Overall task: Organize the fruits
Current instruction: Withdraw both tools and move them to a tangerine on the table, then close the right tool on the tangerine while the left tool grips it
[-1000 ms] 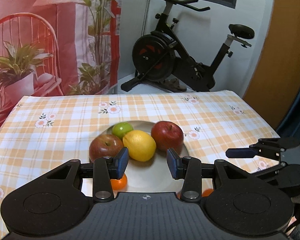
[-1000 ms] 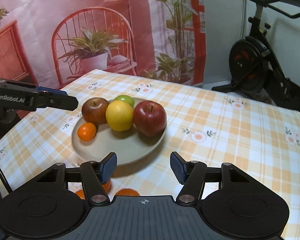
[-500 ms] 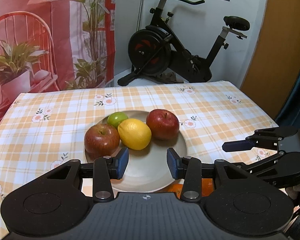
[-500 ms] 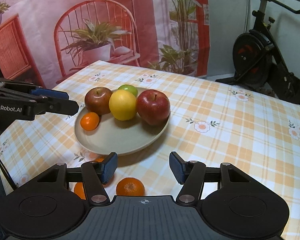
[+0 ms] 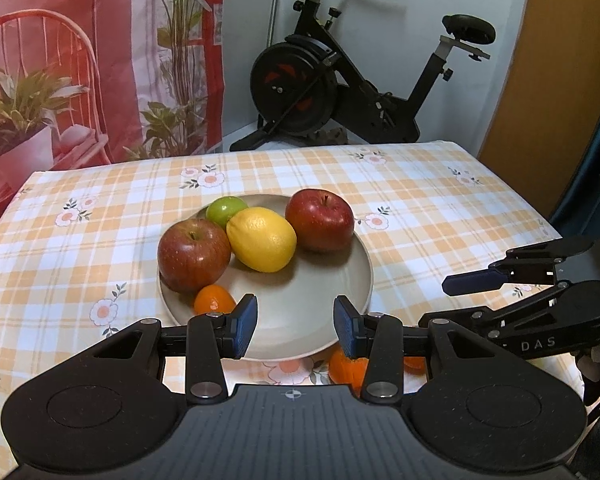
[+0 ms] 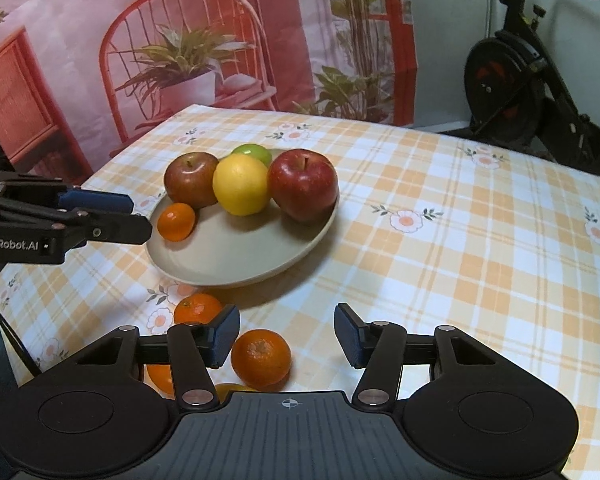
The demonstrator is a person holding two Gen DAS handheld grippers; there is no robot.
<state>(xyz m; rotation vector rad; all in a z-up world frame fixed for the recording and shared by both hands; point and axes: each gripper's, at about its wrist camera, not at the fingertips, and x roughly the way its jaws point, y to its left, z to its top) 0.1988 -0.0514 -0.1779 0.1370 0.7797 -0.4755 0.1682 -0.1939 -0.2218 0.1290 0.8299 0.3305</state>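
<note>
Beside plate [image 6: 312, 246] near rim | tangerine [image 6: 261, 356] | right gripper [image 6: 287, 334] closing, perhaps untouched

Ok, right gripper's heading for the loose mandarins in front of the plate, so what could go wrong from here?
1. The right gripper is closing with nothing pinched yet; the nearest mandarin sits off-centre by the left pad, so it may get nudged and roll.
2. Another mandarin lies close beside it and could be knocked aside.
3. The plate is crowded; a careless drop might jostle the lemon.

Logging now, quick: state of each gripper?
Left gripper: open, empty.
Right gripper: closing, holds nothing; mandarin lies unpinched between its jaws.
</note>
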